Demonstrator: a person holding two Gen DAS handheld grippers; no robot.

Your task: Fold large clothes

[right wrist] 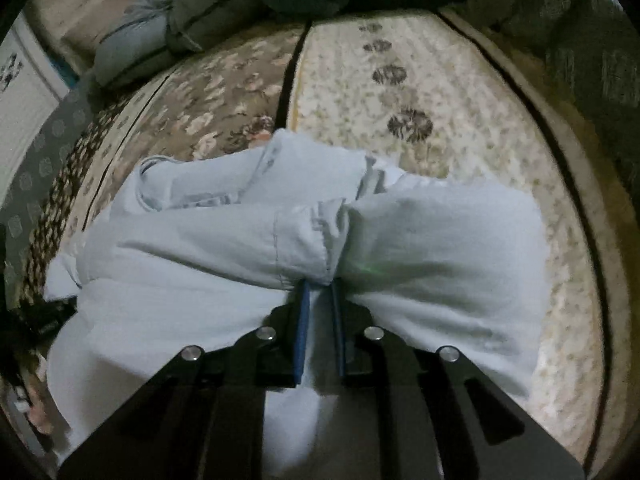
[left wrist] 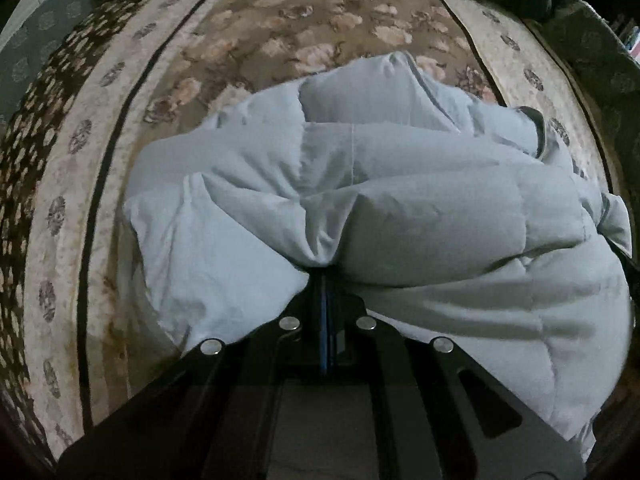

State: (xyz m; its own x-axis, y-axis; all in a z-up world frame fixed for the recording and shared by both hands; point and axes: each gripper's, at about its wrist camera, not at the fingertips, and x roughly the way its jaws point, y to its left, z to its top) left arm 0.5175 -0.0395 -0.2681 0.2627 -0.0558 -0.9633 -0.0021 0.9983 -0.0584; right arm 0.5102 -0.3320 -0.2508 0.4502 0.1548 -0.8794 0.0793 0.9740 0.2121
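Covering the whole work surface was a floral carpet (left wrist: 280, 20), brown rose field in the middle, cream border bands with dark medallions at 3 and 9 o'clock, thin black stripes between. Dim room; grey patterned upholstery (right wrist: 592, 40) ran along the carpet edge at 1 to 2 o'clock in the right wrist view. One pale blue padded garment (left wrist: 400, 200) lay bunched at centre, its dark-trimmed cuff (left wrist: 538, 132) at 2 o'clock in the left view. One pile of grey-blue clothes (right wrist: 192, 20) sat at 11 o'clock, well apart. Two grippers: left gripper (left wrist: 323, 270) pinched tight on a garment fold, pads nearly together; right gripper (right wrist: 320, 286) narrow, blue pads clamping a fabric edge between them. Bare carpet lay open from 10 to 2 o'clock beyond the garment; garment nearly reached the cream border at 3 o'clock.
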